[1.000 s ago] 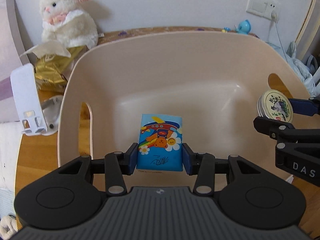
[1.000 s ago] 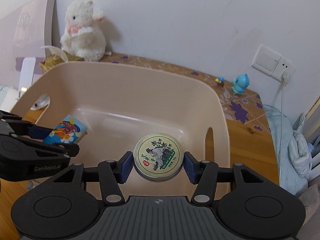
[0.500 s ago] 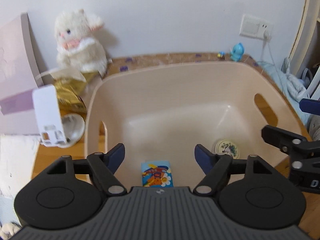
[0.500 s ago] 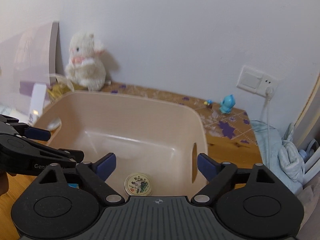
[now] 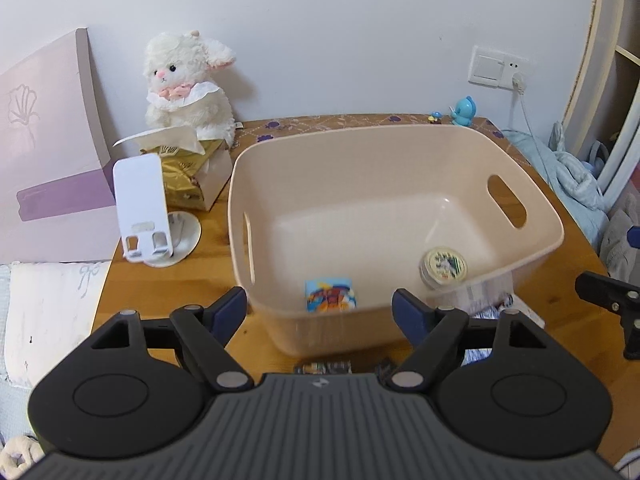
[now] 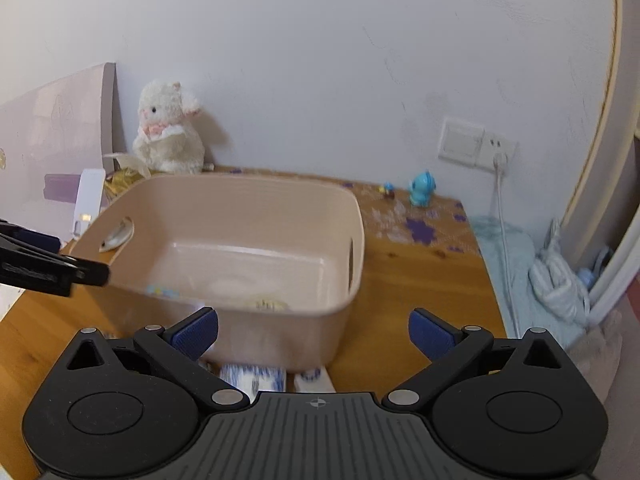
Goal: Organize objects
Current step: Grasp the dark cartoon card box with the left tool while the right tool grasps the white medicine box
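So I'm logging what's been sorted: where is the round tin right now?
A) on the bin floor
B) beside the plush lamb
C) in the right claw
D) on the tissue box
A: the tin lies on the floor of the bin, with the cartoon pack nearby.

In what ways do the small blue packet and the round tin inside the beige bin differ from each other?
Shape: the blue packet is flat and rectangular, while the round tin is a short cylinder.
Look: the packet shows a bright cartoon print; the tin has a pale lid with a dark drawing and metal sides.
Place: the packet lies near the bin's front wall, about the middle; the tin sits toward the right wall.
Shared: both rest on the bin floor, held by no gripper.
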